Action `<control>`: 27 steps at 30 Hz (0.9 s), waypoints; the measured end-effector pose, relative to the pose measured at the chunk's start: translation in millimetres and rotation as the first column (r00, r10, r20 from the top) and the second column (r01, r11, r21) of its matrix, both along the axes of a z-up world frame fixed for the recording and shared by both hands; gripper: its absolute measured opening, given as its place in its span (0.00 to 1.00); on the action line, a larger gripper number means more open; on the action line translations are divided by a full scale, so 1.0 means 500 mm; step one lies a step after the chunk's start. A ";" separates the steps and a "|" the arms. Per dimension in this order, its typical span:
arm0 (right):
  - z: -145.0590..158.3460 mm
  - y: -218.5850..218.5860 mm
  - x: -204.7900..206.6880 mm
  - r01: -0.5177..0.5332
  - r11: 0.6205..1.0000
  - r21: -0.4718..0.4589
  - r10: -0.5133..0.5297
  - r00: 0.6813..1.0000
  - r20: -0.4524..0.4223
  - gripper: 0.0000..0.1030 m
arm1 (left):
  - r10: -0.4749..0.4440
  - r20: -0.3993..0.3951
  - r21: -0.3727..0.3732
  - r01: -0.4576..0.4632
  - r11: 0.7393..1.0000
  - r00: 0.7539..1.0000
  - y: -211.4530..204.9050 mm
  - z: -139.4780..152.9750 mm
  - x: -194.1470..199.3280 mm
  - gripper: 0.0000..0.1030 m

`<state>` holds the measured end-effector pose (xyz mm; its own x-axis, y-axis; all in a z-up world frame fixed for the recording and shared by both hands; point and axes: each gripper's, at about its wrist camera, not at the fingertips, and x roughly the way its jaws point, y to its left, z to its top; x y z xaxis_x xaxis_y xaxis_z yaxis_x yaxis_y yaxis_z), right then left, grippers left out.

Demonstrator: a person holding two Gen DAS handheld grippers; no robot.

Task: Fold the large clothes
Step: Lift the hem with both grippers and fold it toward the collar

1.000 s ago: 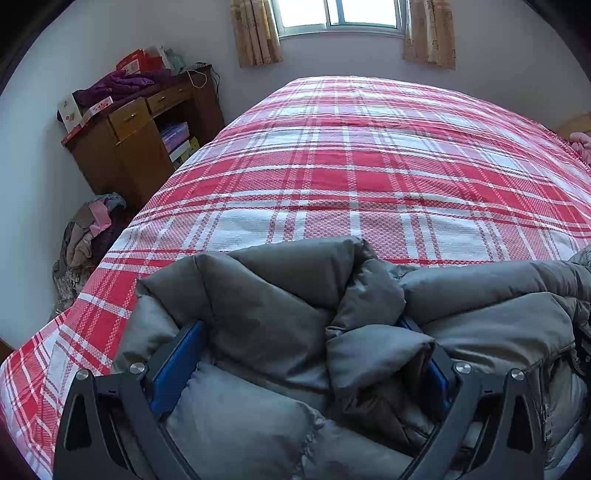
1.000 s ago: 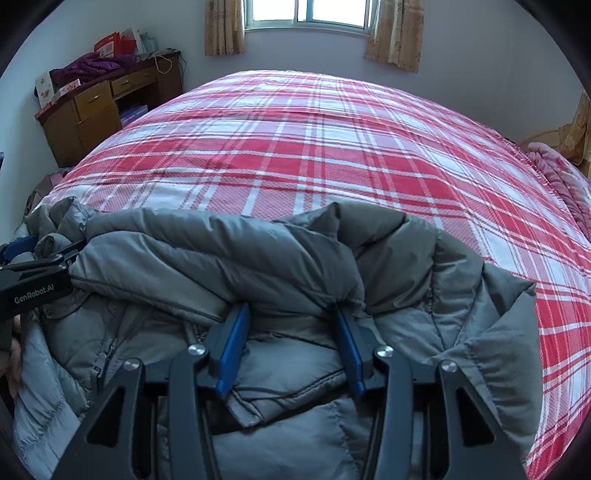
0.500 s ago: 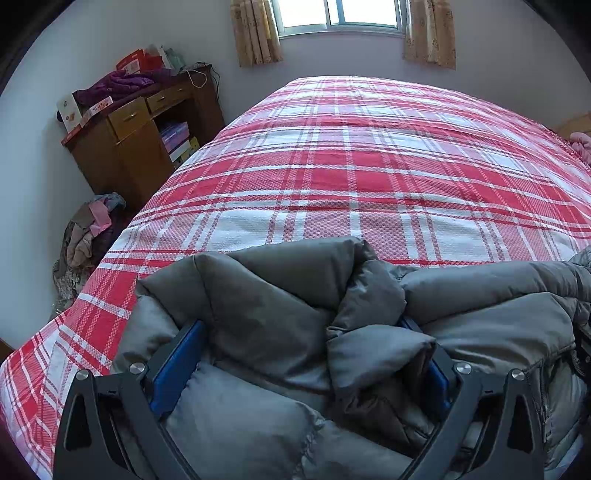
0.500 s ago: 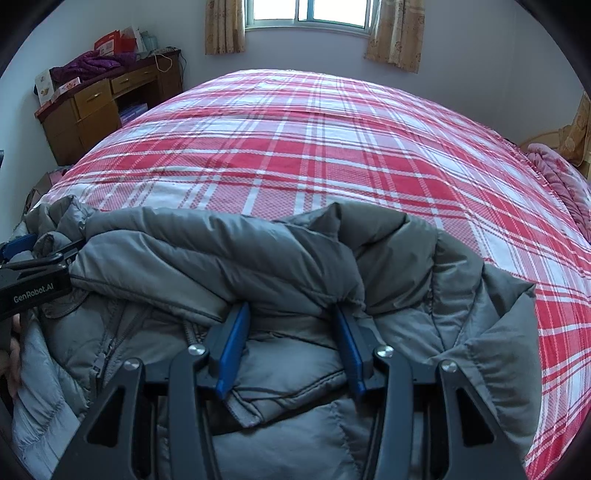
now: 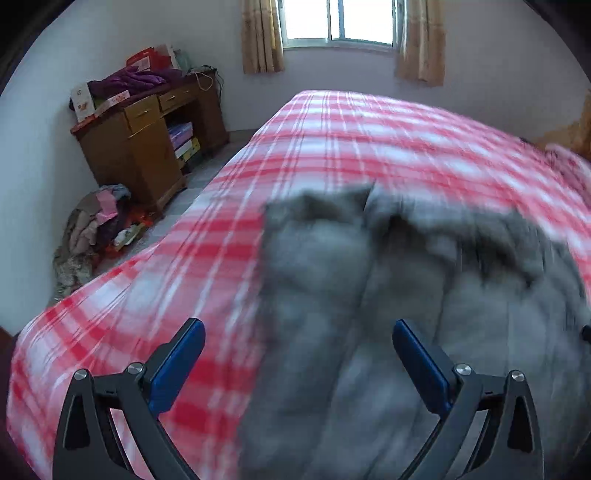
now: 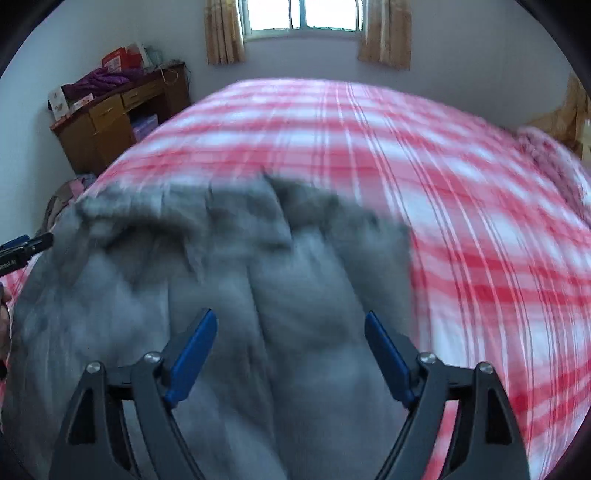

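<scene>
Above the grey jacket (image 6: 258, 295), both hand-held grippers (image 5: 299, 354) (image 6: 291, 350) gape, gripping nothing.

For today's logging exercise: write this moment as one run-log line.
left gripper: open, empty | right gripper: jaws just opened, empty | grey padded jacket: released on plaid bed

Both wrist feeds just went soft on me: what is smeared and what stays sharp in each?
Left wrist view: grey jacket and plaid bedspread motion-blurred, left tool crisp, window blown out. Right wrist view: same smear on jacket and bedspread, right tool sharp, open and empty, wooden desk fairly clear; fisheye bends the bed.
</scene>
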<state>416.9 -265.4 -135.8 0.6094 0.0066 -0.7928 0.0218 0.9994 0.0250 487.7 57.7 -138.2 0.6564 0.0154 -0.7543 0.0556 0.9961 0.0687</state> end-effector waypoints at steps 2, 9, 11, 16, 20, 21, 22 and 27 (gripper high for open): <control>-0.023 -0.021 -0.091 0.006 1.000 0.003 -0.006 0.999 -0.040 0.82 | -0.003 -0.021 0.027 0.004 1.000 1.000 0.031 -0.014 -0.086 0.99; -0.055 -0.071 -0.317 0.091 0.995 0.032 -0.089 0.993 -0.074 0.82 | 0.024 -0.091 0.040 -0.020 0.999 0.996 0.058 -0.076 -0.315 0.99; -0.072 -0.075 -0.371 0.107 0.993 0.045 -0.102 0.990 -0.097 0.82 | 0.028 -0.095 0.043 -0.025 0.999 0.995 0.056 -0.084 -0.363 0.99; -0.071 -0.069 -0.453 0.116 0.993 0.033 -0.114 0.992 -0.060 0.82 | 0.047 -0.094 -0.007 -0.048 0.999 0.994 0.064 -0.093 -0.452 0.99; -0.069 -0.056 -0.512 0.134 0.990 0.052 -0.132 0.991 -0.038 0.82 | 0.054 -0.083 -0.034 -0.057 0.998 0.995 0.065 -0.088 -0.506 0.99; -0.068 -0.053 -0.523 0.131 0.990 0.052 -0.130 0.991 -0.032 0.82 | 0.052 -0.086 -0.039 -0.055 0.998 0.995 0.065 -0.089 -0.522 0.99; -0.067 -0.051 -0.535 0.128 0.990 0.053 -0.126 0.992 -0.029 0.82 | 0.050 -0.079 -0.035 -0.053 0.998 0.996 0.068 -0.089 -0.537 0.99; -0.082 -0.040 -0.595 0.121 0.991 0.055 -0.119 0.992 -0.035 0.82 | 0.056 -0.060 -0.008 -0.057 0.998 0.997 0.080 -0.093 -0.583 0.99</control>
<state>119.2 -285.5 -177.0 0.5833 -0.0193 -0.8120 0.1435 0.9864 0.0797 196.0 97.8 -184.8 0.6081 0.0435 -0.7926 0.0028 0.9984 0.0570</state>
